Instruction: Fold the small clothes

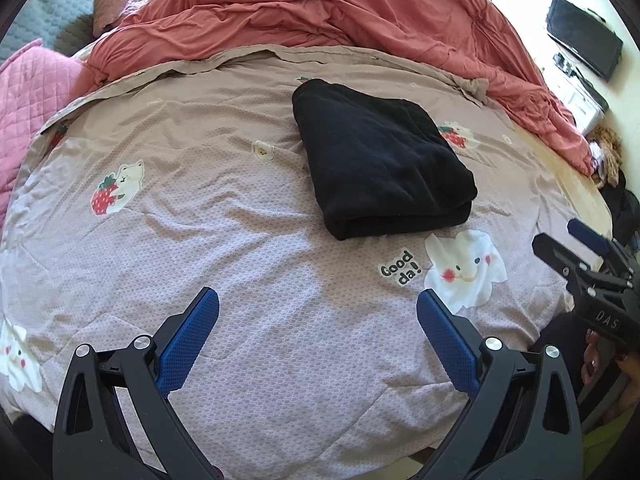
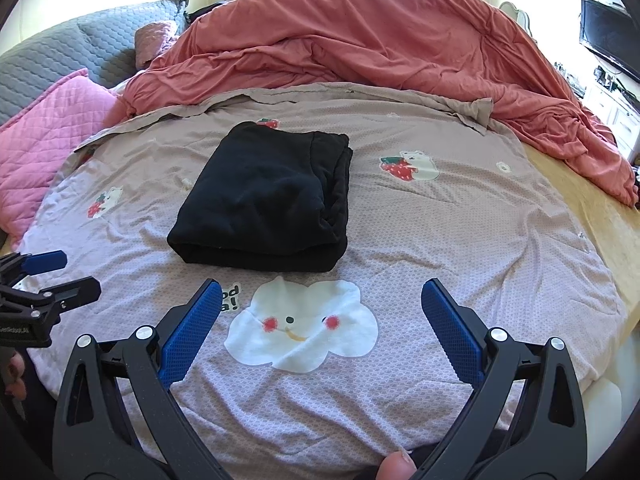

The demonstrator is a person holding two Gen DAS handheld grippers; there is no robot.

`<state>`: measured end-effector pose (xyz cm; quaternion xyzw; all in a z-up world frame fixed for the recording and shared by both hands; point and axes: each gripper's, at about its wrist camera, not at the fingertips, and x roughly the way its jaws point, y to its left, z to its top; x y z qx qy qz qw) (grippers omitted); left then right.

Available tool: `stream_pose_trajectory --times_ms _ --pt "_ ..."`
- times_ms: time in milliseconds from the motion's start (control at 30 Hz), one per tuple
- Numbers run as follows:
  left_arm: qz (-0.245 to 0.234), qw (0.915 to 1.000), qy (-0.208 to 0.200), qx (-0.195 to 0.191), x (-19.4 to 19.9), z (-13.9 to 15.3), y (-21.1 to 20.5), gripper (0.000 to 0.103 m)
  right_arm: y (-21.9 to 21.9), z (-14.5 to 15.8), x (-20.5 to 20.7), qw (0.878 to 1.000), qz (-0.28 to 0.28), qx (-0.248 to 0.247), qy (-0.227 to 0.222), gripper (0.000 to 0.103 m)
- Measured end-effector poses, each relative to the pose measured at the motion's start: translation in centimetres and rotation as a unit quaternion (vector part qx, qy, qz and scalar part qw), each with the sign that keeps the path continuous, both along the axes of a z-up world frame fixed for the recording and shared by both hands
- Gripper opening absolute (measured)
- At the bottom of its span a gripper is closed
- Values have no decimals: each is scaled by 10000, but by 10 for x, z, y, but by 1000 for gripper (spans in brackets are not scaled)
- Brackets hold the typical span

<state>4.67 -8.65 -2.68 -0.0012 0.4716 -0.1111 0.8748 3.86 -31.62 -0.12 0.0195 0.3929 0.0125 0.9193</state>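
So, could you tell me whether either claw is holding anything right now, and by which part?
Nothing is held. The left claw and right claw are both open above the quilt, apart from the folded black garment.

The folded garment (image 1: 380,160) is lying on the bedspread (image 1: 240,240) at frame centre, with the bunched duvet (image 1: 320,12) sitting behind it along the top.

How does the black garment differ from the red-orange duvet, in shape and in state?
The black garment is folded into a compact, flat rectangle, while the red-orange duvet lies crumpled in a loose heap. The black garment is much smaller; the red-orange duvet stretches across the far side of the bed. The black garment rests on the printed lilac cover, and the red-orange duvet overlaps that cover's far edge. Both are plain, unpatterned fabric, and neither is held by a gripper.
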Motion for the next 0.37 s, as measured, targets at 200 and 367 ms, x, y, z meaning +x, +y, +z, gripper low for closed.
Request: stream_pose_trajectory --times_ms 200,367 --pt "132 9988 235 -412 10 -1 24 99 -45 21 -16 9977 -528 295 -311 94" --pt "1049 9940 153 -279 42 2 119 99 -174 42 -51 9742 -2167 -26 -636 94"
